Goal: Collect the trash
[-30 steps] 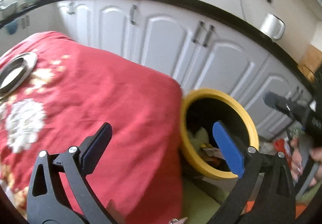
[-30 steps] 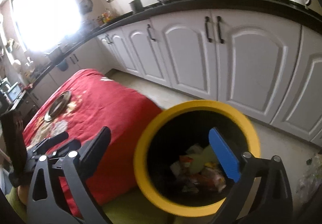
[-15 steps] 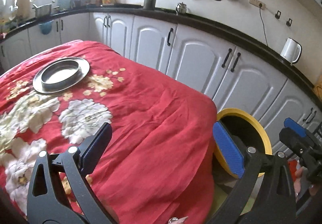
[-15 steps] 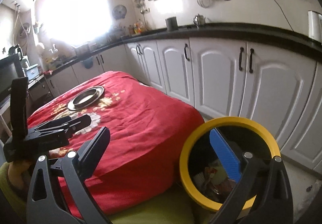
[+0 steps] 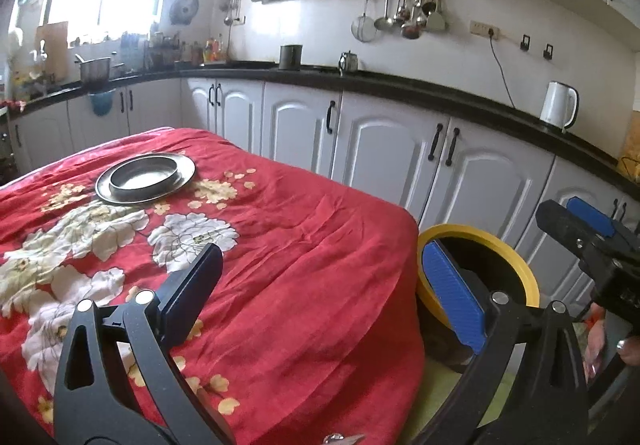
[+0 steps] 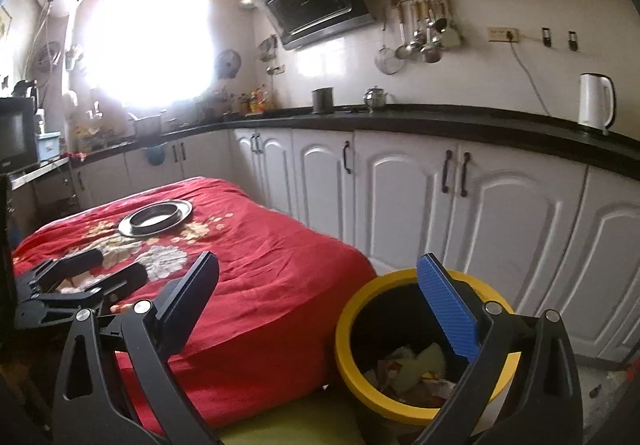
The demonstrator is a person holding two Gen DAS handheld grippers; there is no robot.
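Two hand-held grippers, left (image 5: 320, 285) & right (image 6: 320, 297), both spread apart, empty, no legible writing, yellow-rimmed bin (image 6: 348, 329) w/ trash.

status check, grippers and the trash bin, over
Left gripper open, empty, over the red tablecloth. Right gripper open, empty. Yellow-rimmed bin beside the table, trash inside. Only a metal plate on the cloth.
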